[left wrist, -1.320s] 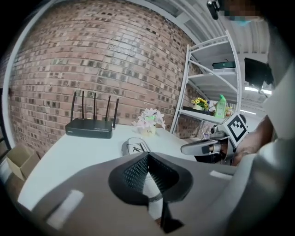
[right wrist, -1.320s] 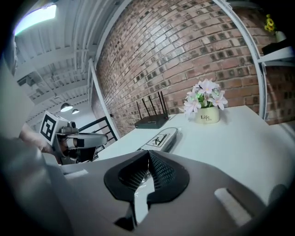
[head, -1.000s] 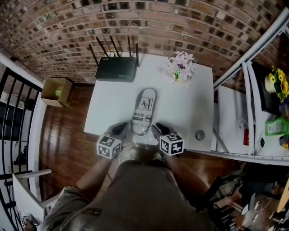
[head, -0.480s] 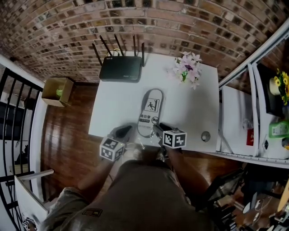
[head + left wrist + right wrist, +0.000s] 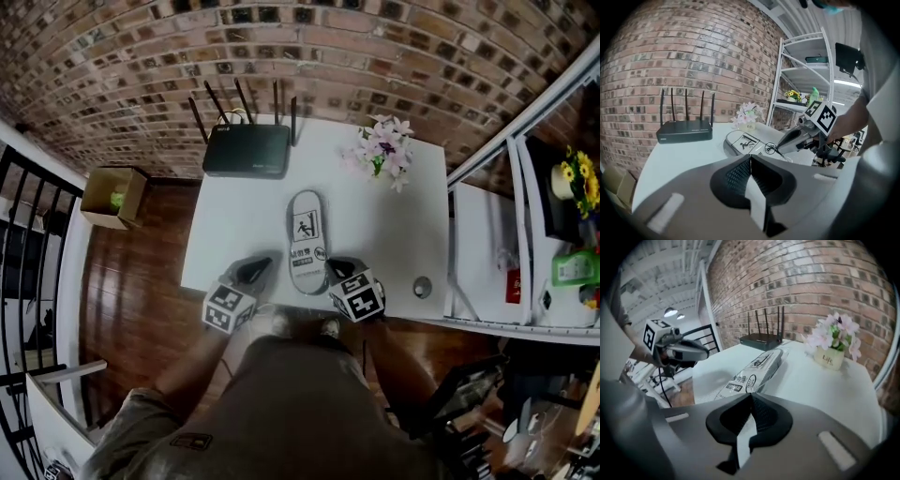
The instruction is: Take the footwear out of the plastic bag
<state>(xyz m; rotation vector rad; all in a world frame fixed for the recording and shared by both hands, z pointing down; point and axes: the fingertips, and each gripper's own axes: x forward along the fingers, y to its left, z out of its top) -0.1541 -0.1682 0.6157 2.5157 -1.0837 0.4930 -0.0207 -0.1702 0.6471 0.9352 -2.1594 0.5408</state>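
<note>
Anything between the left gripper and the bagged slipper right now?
Nothing visible. Only bare white table separates the left gripper from the near end of the bagged slipper; the router and the flowers stand far behind it.

Head view: high above the table [image 5: 225,234], looking steeply down, wall [image 5: 281,47] at 12. Left gripper view: low and close at the near edge, router [image 5: 684,130] at 10. Right gripper view: same edge, router at 12. All three share bag [image 5: 306,242], router, flowers [image 5: 382,145].
</note>
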